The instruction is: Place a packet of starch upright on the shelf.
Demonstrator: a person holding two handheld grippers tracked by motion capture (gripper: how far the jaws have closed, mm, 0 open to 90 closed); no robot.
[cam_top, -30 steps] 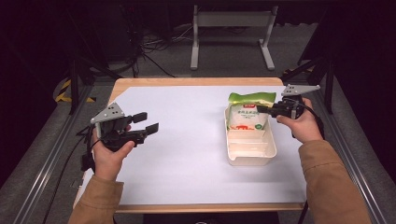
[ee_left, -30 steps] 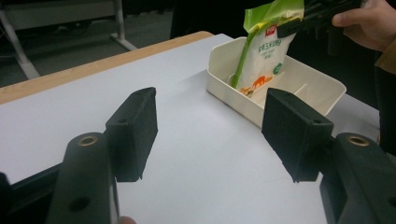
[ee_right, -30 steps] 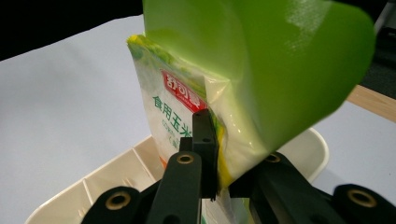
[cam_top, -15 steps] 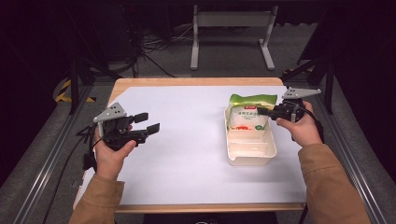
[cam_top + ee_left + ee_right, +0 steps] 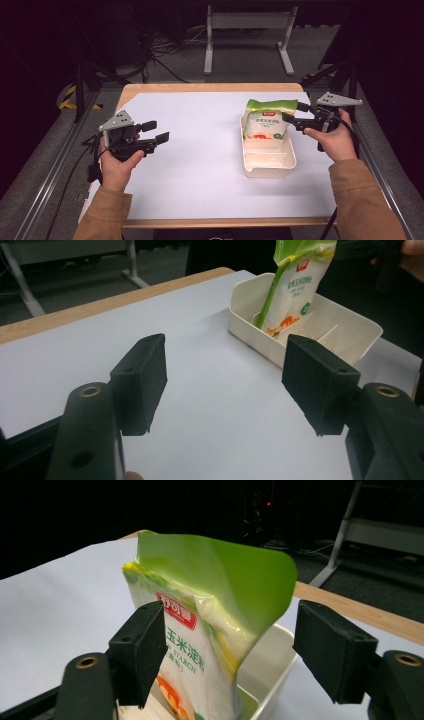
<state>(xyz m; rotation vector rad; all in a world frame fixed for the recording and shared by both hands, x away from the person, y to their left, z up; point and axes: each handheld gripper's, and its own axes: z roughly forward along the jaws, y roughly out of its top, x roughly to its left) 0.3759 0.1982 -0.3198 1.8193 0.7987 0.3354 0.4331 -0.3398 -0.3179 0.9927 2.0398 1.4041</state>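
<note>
Starch bag (image 5: 200,630), one, stands between the spread jaws of the right gripper (image 5: 230,652), neither pad pressing it. One cream tray (image 5: 270,167) holds it upright at the far end. Right gripper view shows the label lettering; left gripper view shows a tray divider. Left gripper (image 5: 150,135) wide, hovering over paper (image 5: 200,150). Bag unmoved since earlier.

From my left gripper (image 5: 154,131) across to the tray (image 5: 270,171) I see bare white worktop (image 5: 200,150). The upright starch bag (image 5: 265,122) stands in the tray's far end, between my right gripper's (image 5: 230,655) spread jaws, blocking passage there.
</note>
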